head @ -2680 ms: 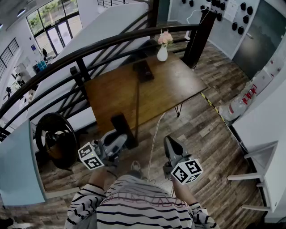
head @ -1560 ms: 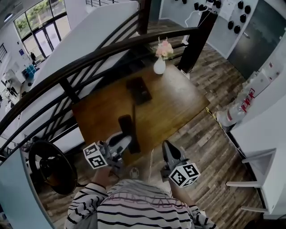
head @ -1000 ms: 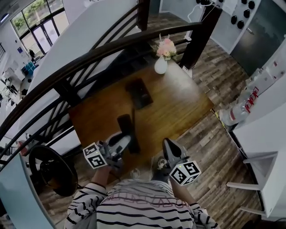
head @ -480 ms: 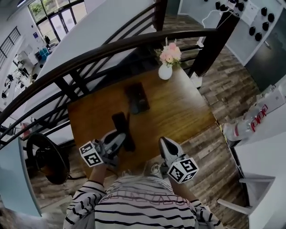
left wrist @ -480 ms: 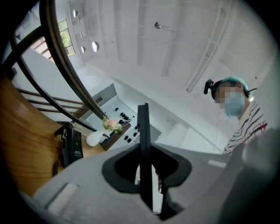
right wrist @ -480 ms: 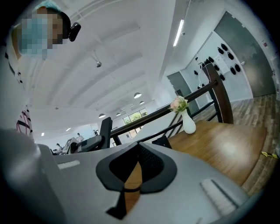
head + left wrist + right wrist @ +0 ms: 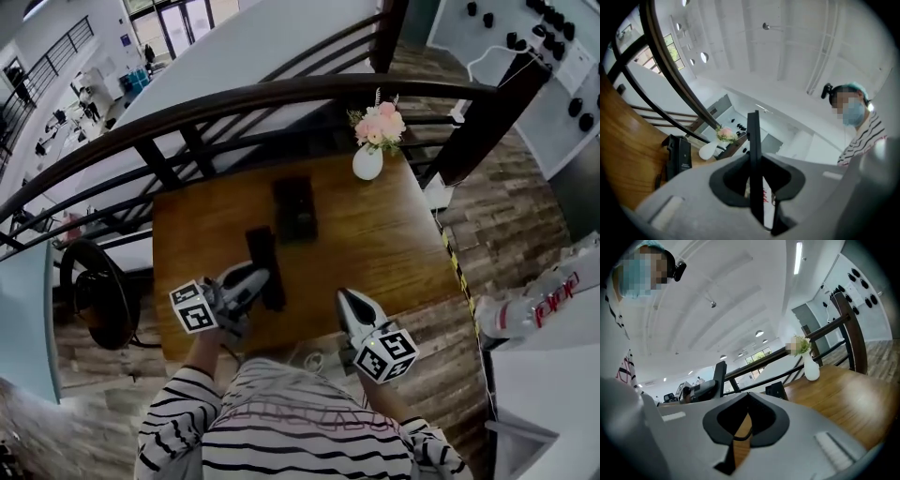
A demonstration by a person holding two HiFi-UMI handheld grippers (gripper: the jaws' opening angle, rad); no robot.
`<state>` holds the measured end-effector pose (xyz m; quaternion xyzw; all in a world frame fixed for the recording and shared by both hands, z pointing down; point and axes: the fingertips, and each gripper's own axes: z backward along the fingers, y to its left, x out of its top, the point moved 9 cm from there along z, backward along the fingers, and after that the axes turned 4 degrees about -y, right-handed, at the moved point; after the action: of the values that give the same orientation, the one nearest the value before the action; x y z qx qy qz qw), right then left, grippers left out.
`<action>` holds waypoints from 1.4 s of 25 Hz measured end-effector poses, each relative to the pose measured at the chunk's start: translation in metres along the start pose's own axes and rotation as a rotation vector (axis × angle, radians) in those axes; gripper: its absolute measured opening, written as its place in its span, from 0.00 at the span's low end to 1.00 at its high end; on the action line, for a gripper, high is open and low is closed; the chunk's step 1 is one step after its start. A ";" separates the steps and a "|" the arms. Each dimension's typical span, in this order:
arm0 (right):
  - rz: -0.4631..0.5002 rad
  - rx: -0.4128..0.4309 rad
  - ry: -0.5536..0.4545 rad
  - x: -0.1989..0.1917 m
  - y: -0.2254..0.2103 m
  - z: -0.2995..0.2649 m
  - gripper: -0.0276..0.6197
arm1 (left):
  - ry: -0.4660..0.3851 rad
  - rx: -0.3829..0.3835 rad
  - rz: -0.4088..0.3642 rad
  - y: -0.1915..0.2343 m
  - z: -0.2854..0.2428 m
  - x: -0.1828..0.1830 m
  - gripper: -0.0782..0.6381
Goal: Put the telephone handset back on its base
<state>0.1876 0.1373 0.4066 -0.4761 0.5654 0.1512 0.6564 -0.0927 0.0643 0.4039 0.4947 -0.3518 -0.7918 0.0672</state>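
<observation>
Left tool (image 7: 254, 279) clamps handset (image 7: 263, 251), beside base (image 7: 295, 208); right tool (image 7: 350, 303) closed, empty.

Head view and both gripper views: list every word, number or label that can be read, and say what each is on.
No text here can be read with certainty.
Telephone base: a pale printed line, too small to read.
White cylinder on the floor: red print, blurred.
Marker cubes: black-and-white square patterns only, no letters.
</observation>
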 end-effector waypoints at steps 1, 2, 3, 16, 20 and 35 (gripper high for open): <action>-0.004 0.004 0.002 0.001 -0.004 -0.002 0.04 | -0.002 0.006 0.001 0.003 -0.003 0.000 0.21; -0.008 0.005 0.003 0.001 -0.006 -0.004 0.04 | -0.001 0.010 0.002 0.006 -0.004 0.001 0.21; -0.013 0.005 0.005 0.001 -0.009 -0.007 0.04 | 0.000 0.013 0.001 0.010 -0.006 0.002 0.21; -0.063 -0.074 0.016 0.005 -0.031 -0.067 0.04 | 0.015 -0.022 0.106 0.118 -0.040 0.027 0.21; -0.076 -0.107 0.037 0.003 -0.037 -0.080 0.04 | -0.005 0.002 0.159 0.159 -0.050 0.025 0.21; -0.096 -0.146 0.119 -0.024 -0.049 -0.108 0.04 | 0.022 0.059 0.241 0.255 -0.062 0.009 0.21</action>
<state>0.1518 0.0352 0.4601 -0.5574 0.5672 0.1319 0.5918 -0.1072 -0.1600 0.5402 0.4592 -0.4310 -0.7620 0.1509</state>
